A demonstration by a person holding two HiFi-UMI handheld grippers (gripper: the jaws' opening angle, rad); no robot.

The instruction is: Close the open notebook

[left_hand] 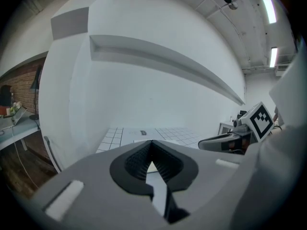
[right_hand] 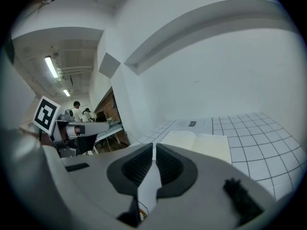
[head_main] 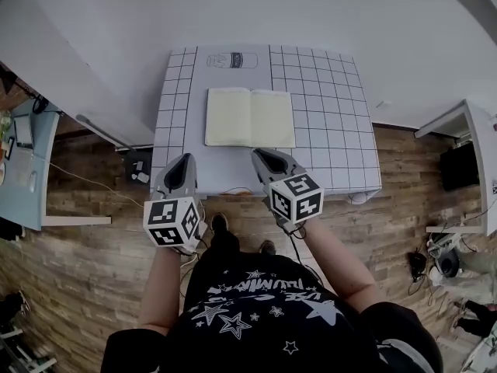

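From the head view, the notebook (head_main: pixel 250 117) lies open and flat on the table (head_main: pixel 334 130), its two pale, blank pages spread either side of the centre fold, nearer the far half of the top. The table is white with a thin dark grid of squares, and a small printed logo (head_main: pixel 233 59) sits beyond the notebook. My left gripper (head_main: pixel 185 162) and right gripper (head_main: pixel 260 155) hang side by side over the table's near edge, both short of the notebook and touching nothing, with bare table between them and the pages. Below is a wood-plank floor (head_main: pixel 78 231), and a pale blue desk (head_main: pixel 31 169) stands well off to the left. In the left gripper view, my ribbed black fingers (left_hand: pixel 139 159) are clenched together with nothing between them. Past them are the gridded table and a smooth white wall with a long ledge (left_hand: pixel 168 61), while the right gripper's marker cube (left_hand: pixel 261 119) shows at the right. In the right gripper view, the fingers (right_hand: pixel 168 164) are likewise pressed shut and empty. The notebook's cream pages lie just ahead and to the right, and a brick wall (right_hand: pixel 108 107) and distant people (right_hand: pixel 76 110) stand far left.
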